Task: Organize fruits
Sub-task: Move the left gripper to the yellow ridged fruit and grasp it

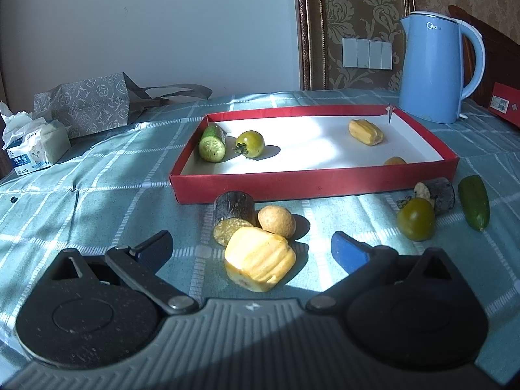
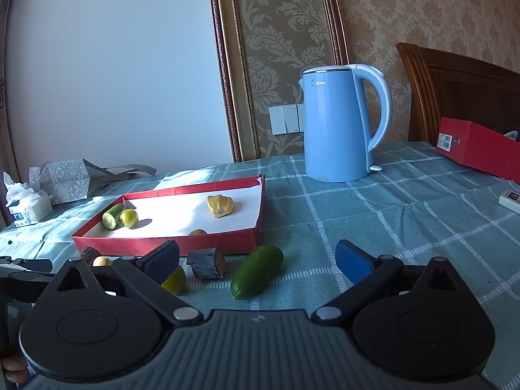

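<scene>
A red tray point(image 1: 312, 185) point(image 2: 169, 242) with a white floor holds a cut cucumber point(image 1: 213, 143), a green tomato point(image 1: 250, 143), a yellow ridged piece point(image 1: 365, 132) and a small round fruit point(image 1: 395, 161) by its near wall. My left gripper point(image 1: 252, 247) is open with a yellow ridged piece point(image 1: 260, 263) lying between its fingers, untouched. Behind that lie a dark cut chunk point(image 1: 232, 216) and a potato-like fruit point(image 1: 276, 221). My right gripper point(image 2: 258, 260) is open above a green cucumber point(image 2: 256, 271), next to a dark chunk point(image 2: 206, 263) and a yellow-green fruit point(image 2: 175, 281).
A blue kettle point(image 2: 338, 123) stands behind the tray on the checked teal cloth point(image 2: 373, 214). A tissue pack point(image 1: 35, 148) and grey bag point(image 1: 87, 104) sit far left. A red box point(image 2: 477, 149) and a remote point(image 2: 510, 200) lie at right. Another green tomato point(image 1: 416, 219), dark chunk point(image 1: 437, 195) and cucumber point(image 1: 474, 201) lie right of the tray.
</scene>
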`<control>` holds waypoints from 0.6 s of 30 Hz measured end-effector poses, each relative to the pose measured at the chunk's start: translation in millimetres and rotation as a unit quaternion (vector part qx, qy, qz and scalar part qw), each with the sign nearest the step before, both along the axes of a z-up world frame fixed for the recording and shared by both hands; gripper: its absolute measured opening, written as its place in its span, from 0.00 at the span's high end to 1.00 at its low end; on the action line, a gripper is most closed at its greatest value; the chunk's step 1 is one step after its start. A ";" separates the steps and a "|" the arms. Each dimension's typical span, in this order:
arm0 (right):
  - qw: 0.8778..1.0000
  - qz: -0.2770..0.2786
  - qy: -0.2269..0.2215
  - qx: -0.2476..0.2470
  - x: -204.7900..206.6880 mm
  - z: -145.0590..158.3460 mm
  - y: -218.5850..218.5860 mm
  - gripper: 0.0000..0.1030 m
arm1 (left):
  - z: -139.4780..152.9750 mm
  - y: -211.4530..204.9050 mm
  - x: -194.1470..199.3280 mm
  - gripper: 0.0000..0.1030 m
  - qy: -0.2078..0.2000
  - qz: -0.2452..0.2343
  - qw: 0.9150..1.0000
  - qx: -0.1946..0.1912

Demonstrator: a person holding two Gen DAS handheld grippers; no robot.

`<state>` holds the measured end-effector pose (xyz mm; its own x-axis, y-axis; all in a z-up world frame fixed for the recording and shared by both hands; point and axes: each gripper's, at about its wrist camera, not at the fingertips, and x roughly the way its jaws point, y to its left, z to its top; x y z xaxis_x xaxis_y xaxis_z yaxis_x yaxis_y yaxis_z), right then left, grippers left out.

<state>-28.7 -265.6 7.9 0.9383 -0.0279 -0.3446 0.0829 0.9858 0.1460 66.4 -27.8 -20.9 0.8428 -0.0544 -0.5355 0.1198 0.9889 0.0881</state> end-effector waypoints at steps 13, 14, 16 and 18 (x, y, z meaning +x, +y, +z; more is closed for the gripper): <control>1.000 0.009 0.012 0.005 4.9 -5.7 5.8 0.00 | -4.2 2.4 4.7 0.21 0.019 -0.008 1.000 -0.014; 1.000 0.010 0.013 0.005 5.3 -6.2 5.9 0.00 | -4.3 2.4 4.6 0.21 0.019 -0.009 1.000 -0.013; 1.000 0.009 0.015 0.006 5.4 -7.1 6.3 0.00 | -4.5 2.1 4.0 0.24 0.018 -0.010 1.000 -0.013; 1.000 0.010 0.016 0.005 5.7 -7.6 7.0 0.00 | -4.7 2.1 3.7 0.27 0.020 -0.010 1.000 -0.013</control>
<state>-23.0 -258.6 0.3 0.9273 -0.0066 -0.3744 0.0687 0.9859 0.1526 70.1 -25.7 -25.5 0.8198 -0.0857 -0.5661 0.1430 0.9881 0.0575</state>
